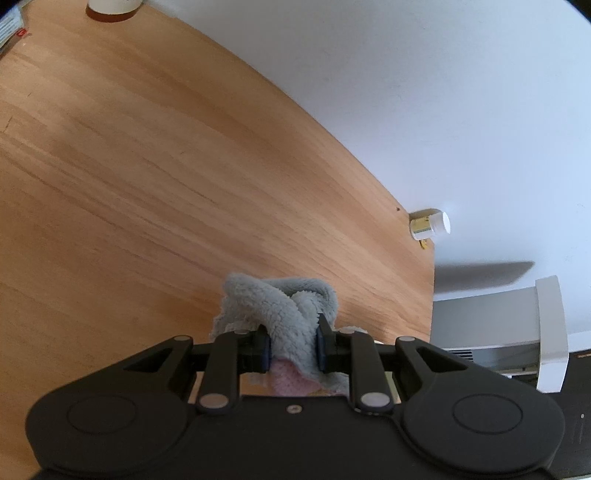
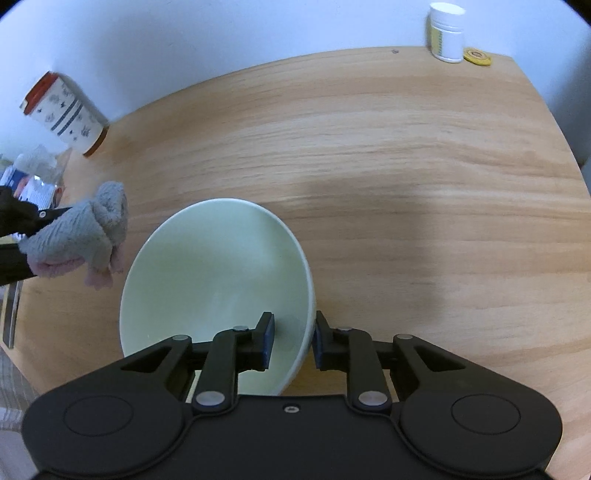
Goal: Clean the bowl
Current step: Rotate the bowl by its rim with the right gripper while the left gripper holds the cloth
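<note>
A pale green bowl rests on the wooden table, close in front of the right wrist camera. My right gripper is shut on the bowl's near right rim, one finger inside and one outside. My left gripper is shut on a fluffy grey and pink cloth and holds it above the table. In the right wrist view the cloth and the left gripper sit just left of the bowl, apart from it. The bowl is out of the left wrist view.
A patterned white cup with a red rim stands at the table's back left. A white pill bottle and a yellow disc sit at the back right corner. Clutter lies at the left edge. A white wall is behind.
</note>
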A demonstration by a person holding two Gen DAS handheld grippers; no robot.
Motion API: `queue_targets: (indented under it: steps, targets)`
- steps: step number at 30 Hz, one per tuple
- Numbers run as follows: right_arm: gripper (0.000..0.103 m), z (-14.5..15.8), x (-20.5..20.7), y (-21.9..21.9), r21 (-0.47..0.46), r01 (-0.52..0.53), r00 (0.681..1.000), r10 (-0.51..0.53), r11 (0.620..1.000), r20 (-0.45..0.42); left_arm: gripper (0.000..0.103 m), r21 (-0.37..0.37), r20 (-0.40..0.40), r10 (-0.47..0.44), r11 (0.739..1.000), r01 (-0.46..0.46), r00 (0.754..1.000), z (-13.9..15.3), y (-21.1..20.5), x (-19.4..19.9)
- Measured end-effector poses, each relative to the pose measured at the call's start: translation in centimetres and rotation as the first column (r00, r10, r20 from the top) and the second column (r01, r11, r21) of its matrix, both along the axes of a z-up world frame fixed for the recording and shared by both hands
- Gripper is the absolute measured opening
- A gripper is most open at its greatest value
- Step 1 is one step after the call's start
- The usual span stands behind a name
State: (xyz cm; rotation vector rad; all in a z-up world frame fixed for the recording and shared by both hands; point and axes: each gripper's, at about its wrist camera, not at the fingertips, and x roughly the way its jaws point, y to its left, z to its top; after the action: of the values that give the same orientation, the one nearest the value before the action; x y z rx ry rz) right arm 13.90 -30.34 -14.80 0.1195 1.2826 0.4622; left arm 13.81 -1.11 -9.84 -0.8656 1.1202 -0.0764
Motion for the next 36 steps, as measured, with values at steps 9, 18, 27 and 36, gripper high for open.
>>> queue_targets:
  steps: [9,18,27,36]
  targets:
    - [0.036,2.2,1.4,-0.6,-0.045,-0.241,0.966,0.244,0.969,0.090,0.020,-0.032,-0.010,0.064,0.997,-0.064,0.998,-0.3,0.3,-0.5]
    - [0.043,4.1,4.8,3.4,-0.160,-0.657,0.728,0.675,0.737,0.120,0.020,-0.008,-0.003,0.148,0.989,-0.148,0.989,-0.2,-0.4,-2.1]
    - [0.043,3.1,6.1,8.4,-0.202,-0.946,0.255,0.967,0.252,0.008,0.020,-0.001,-0.012,0.254,0.967,-0.254,0.967,-0.2,-1.6,-4.8]
    - [0.029,1.8,7.6,9.2,-0.055,-0.980,0.192,0.981,0.191,-0.018,0.020,0.015,-0.028,0.308,0.951,-0.308,0.951,-0.6,-2.3,-6.3]
